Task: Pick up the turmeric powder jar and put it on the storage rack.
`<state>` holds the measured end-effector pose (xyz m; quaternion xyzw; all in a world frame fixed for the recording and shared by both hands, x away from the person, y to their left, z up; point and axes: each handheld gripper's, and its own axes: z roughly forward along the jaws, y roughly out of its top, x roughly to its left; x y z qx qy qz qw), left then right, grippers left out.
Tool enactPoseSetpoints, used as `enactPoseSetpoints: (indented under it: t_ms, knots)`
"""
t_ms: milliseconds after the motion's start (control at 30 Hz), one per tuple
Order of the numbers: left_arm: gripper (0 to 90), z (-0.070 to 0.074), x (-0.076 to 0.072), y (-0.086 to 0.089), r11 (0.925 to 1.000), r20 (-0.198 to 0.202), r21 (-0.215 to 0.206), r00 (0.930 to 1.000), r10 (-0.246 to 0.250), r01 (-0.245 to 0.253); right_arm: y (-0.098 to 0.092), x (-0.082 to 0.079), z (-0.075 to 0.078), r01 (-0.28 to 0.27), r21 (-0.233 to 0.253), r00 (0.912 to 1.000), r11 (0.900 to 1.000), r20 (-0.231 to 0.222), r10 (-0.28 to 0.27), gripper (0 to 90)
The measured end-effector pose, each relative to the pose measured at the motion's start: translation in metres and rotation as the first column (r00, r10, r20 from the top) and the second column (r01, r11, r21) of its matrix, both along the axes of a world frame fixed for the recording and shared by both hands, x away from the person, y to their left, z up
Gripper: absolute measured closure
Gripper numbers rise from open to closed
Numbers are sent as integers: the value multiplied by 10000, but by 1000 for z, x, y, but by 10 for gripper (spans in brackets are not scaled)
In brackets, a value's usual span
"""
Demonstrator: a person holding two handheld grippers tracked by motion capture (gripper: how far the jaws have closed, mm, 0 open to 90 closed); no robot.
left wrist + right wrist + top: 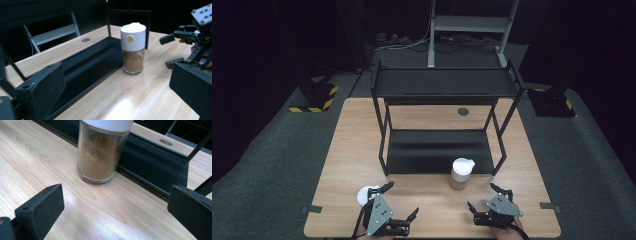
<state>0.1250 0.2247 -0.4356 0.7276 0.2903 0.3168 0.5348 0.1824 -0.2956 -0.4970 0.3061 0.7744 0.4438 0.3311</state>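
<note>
Against the black rack (pixel 439 150), our spice jar (pixel 460 174) stands upright on the table (pixel 337 165) just before its lower shelf. Our right gripper (pixel 490 199), jaws wide and empty, lies nearest; our left gripper (pixel 401 201) also gapes empty.

I see a wooden table (pixel 337 165) carrying a black two-tier rack (pixel 442 85), a spice jar (pixel 460 173) upright just before the rack's lower shelf, and a white disc (pixel 364 194) near the front left.

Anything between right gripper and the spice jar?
Nothing: bare wooden table between the right gripper and spice jar, per the right gripper view.
</note>
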Motion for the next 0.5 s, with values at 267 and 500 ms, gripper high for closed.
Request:
enactPoseSetpoints:
  t_ms: [267, 500]
  knots:
    - [4, 0, -5, 13, 9993, 113, -56, 9993, 368, -367, 0, 0, 0, -19, -17, 10000, 10000, -4, 19, 0]
    - [4, -2, -11, 29, 9967, 192, -238, 9967, 784, -780, 0, 0, 0, -15, -13, 10000, 10000, -23, 15, 0]
